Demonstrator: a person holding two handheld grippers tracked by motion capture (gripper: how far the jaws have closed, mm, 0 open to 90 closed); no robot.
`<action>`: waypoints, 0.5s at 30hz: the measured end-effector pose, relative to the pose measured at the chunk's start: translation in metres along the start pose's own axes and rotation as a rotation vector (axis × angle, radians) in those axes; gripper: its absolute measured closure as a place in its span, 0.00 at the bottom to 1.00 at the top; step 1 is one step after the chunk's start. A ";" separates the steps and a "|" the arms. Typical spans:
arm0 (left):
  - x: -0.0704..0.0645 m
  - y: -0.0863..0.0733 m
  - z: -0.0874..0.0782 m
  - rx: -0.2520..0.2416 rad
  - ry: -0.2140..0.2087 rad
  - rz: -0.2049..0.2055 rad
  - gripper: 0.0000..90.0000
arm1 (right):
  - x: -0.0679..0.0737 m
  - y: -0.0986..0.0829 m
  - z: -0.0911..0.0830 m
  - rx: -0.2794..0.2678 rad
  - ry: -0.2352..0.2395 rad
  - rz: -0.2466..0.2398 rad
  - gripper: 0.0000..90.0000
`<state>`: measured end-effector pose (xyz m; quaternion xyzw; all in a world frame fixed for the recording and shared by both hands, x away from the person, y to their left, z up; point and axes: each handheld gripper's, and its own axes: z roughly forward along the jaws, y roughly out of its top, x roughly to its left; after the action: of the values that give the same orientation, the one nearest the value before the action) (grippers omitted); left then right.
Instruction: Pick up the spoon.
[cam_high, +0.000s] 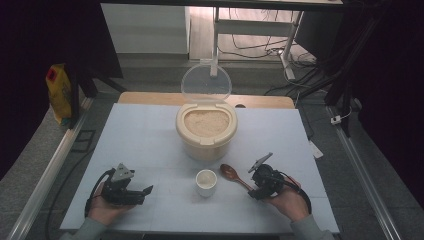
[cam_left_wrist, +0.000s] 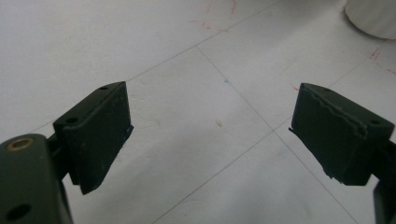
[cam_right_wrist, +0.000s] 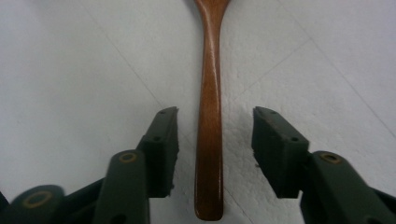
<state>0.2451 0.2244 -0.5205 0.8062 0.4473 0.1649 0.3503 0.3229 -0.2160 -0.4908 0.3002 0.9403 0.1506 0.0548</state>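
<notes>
A brown wooden spoon (cam_high: 234, 175) lies on the white table, bowl toward the rice tub. In the right gripper view its handle (cam_right_wrist: 209, 140) runs between the two open jaws, with a gap on each side. My right gripper (cam_high: 255, 190) is held low at the handle's end. A small white cup (cam_high: 206, 182) stands just left of the spoon. A cream tub of rice (cam_high: 206, 129) sits behind it with its clear lid (cam_high: 206, 82) raised. My left gripper (cam_high: 148, 191) rests open near the table's front left, nothing between its pads (cam_left_wrist: 95, 135).
The white table (cam_high: 145, 135) has faint grid lines and red marks. A yellow bag (cam_high: 59, 92) stands on the floor at far left. Desk legs and cables lie beyond the table's far edge. A white rounded thing (cam_left_wrist: 373, 16), probably the cup, shows top right in the left gripper view.
</notes>
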 end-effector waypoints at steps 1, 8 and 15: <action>0.000 0.000 0.000 0.000 0.000 0.000 0.13 | 0.000 0.000 0.001 0.005 0.001 0.001 0.62; 0.000 0.000 0.000 0.001 0.001 0.001 0.13 | 0.001 0.002 0.005 0.023 -0.011 -0.010 0.71; 0.000 0.000 0.000 0.001 0.001 0.003 0.13 | 0.004 0.005 0.005 0.049 -0.010 -0.032 0.82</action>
<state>0.2450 0.2243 -0.5208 0.8069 0.4465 0.1656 0.3495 0.3234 -0.2081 -0.4940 0.2873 0.9481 0.1250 0.0542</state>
